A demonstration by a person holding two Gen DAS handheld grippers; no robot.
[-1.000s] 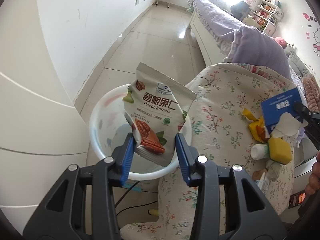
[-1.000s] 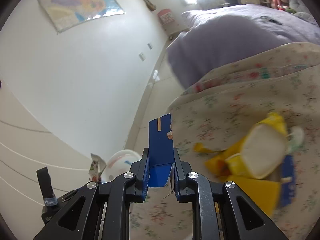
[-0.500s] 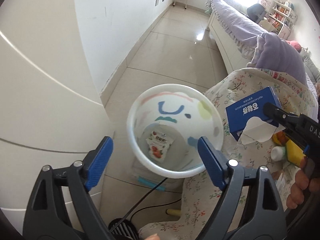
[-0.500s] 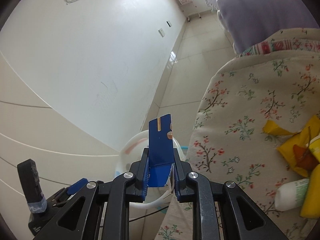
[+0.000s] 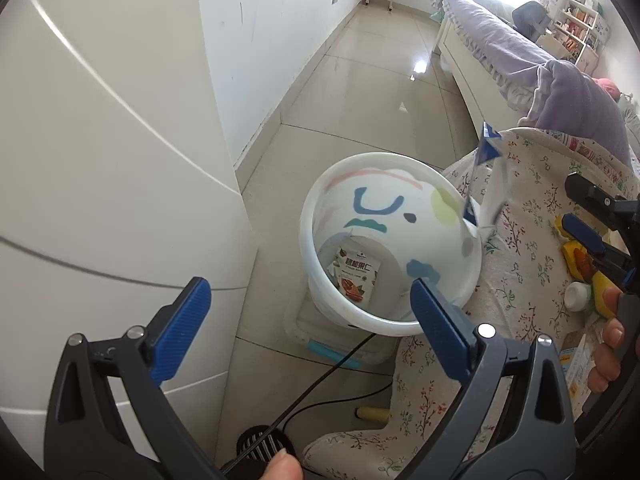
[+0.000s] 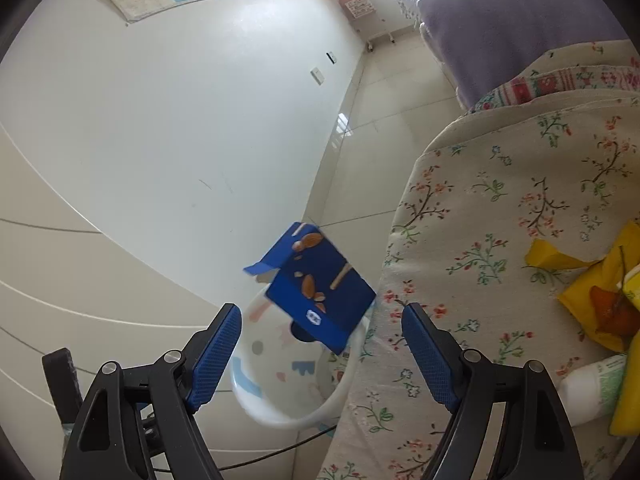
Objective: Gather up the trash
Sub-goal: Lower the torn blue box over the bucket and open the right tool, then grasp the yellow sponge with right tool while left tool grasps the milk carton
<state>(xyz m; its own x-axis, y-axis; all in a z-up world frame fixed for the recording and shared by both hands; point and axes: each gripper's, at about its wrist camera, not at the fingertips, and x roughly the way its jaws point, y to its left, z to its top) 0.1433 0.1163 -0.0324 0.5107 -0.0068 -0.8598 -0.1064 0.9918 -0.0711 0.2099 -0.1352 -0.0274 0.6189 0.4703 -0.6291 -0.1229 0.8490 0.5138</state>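
A white trash bin (image 5: 390, 248) with coloured drawings stands on the floor beside the floral-covered table (image 5: 528, 216). A pecan snack bag (image 5: 354, 274) lies at the bin's bottom. My left gripper (image 5: 308, 320) is open and empty above the bin's near rim. My right gripper (image 6: 320, 356) is open; a blue box (image 6: 320, 288) is loose in the air just beyond it, over the bin (image 6: 296, 380). The box shows blurred in the left wrist view (image 5: 486, 176) at the bin's far right rim.
Yellow wrappers (image 6: 592, 280) and a small white bottle (image 6: 592, 384) lie on the floral cloth (image 6: 500, 208). A white cabinet (image 5: 100, 160) stands left of the bin. A black cable (image 5: 320, 380) runs on the tiled floor. A bed (image 5: 500, 48) stands beyond.
My right gripper has opened and let go of the blue box, which is falling toward the bin. My left gripper stayed open after dropping the pecan bag into the bin.
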